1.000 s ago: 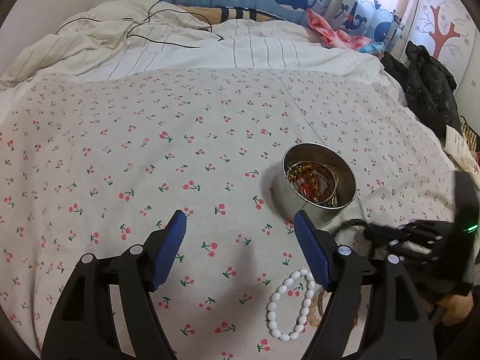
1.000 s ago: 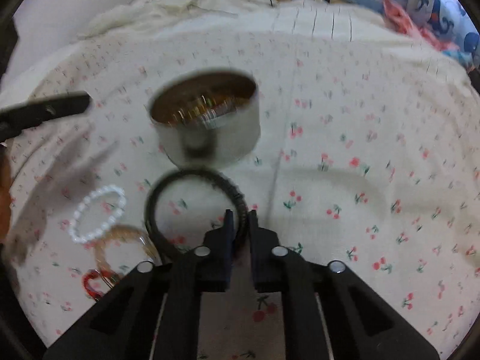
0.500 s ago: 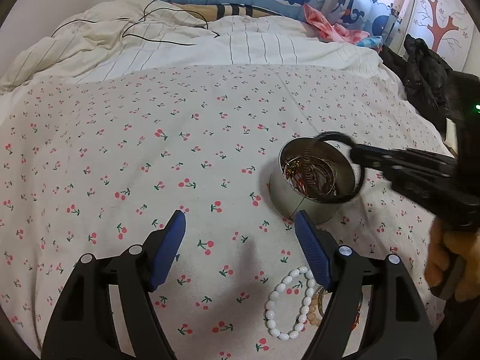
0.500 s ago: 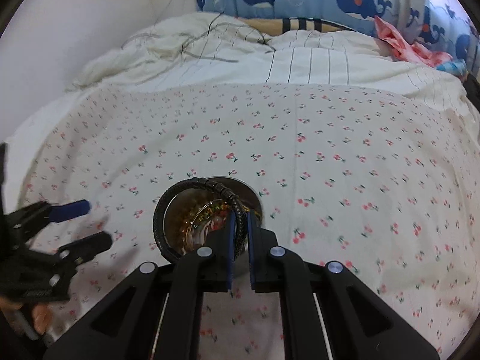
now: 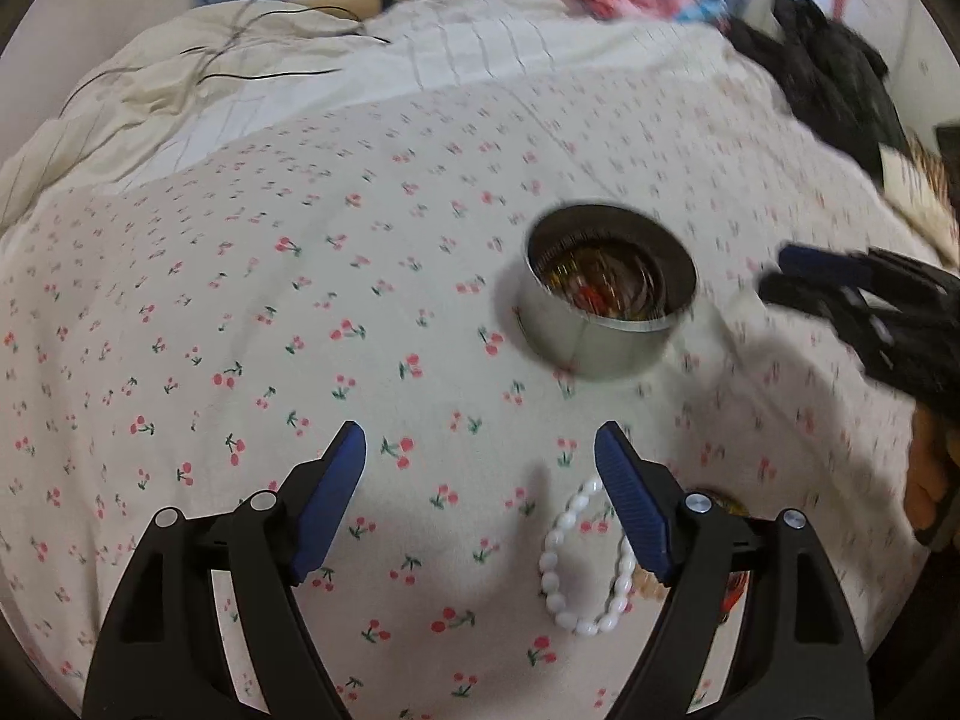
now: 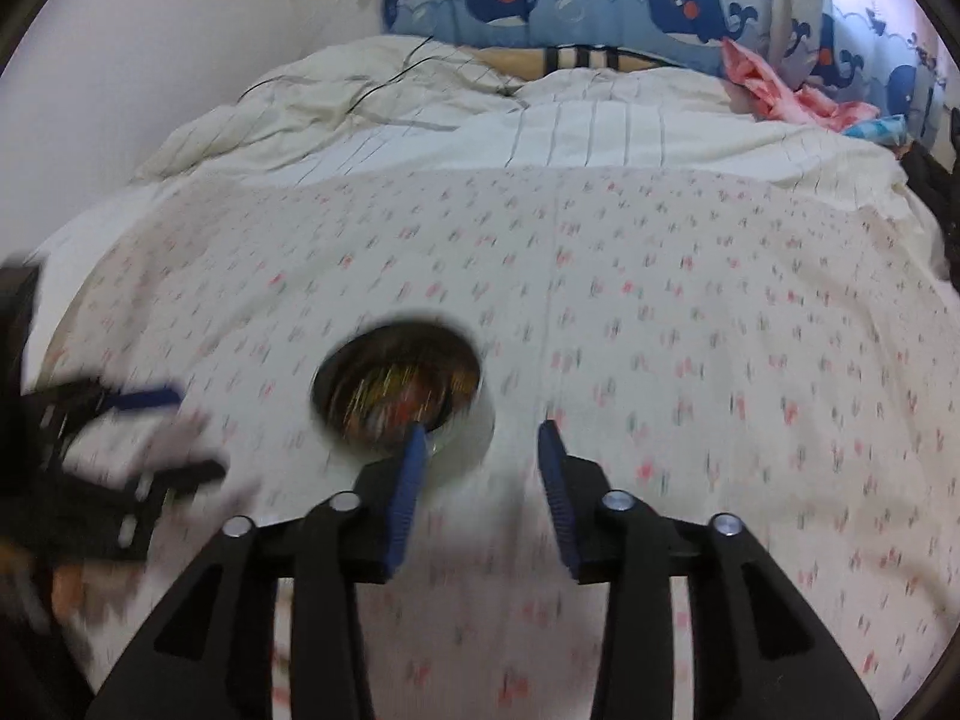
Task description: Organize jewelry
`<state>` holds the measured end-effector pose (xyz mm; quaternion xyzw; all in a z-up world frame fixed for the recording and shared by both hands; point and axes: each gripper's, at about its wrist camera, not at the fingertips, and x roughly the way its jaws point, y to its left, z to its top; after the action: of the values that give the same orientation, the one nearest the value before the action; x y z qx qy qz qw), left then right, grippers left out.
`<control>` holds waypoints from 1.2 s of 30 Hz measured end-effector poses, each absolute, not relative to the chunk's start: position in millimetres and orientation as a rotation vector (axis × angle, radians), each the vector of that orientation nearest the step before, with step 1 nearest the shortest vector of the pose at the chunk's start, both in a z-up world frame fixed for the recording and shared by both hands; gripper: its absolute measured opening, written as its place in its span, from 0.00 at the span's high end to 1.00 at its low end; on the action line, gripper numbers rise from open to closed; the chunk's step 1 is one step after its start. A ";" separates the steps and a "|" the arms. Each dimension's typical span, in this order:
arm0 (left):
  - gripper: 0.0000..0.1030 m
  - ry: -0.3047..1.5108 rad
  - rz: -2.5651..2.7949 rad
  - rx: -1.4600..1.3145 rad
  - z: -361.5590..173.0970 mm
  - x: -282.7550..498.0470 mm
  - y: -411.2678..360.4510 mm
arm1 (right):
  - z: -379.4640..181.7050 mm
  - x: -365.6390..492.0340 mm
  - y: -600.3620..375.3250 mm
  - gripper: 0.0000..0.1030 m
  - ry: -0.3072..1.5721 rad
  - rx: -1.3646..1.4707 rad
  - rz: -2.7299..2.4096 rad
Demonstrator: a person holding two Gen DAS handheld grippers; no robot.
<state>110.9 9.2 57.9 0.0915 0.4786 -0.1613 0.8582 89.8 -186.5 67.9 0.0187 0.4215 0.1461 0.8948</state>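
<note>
We hold the left gripper (image 5: 480, 450) wide open and empty above the bed (image 5: 252, 312). A white bracelet (image 5: 585, 564) lies on the sheet beside its right finger (image 5: 630, 510). The tin (image 5: 606, 294), holding jewelry, stands mid-bed. Our right gripper (image 6: 483, 450) is spread open, empty, just short of the tin (image 6: 402, 390); this view is blurred.
</note>
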 end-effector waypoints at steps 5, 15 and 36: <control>0.27 1.040 -0.386 0.284 43.1 100.6 -3.6 | 32.4 65.3 -189.9 0.58 0.978 0.089 0.395; 0.27 1.080 -0.358 0.327 23.6 86.5 -3.2 | 23.8 61.1 -154.7 0.60 1.008 -0.055 0.486; 0.83 0.998 -0.374 0.217 17.1 75.3 1.2 | 18.9 75.0 -160.7 0.62 0.919 -0.194 0.188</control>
<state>75.3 1.2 17.1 0.1035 0.4746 -0.1779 0.8558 75.0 -160.7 18.9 -0.0934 0.4421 0.0905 0.8875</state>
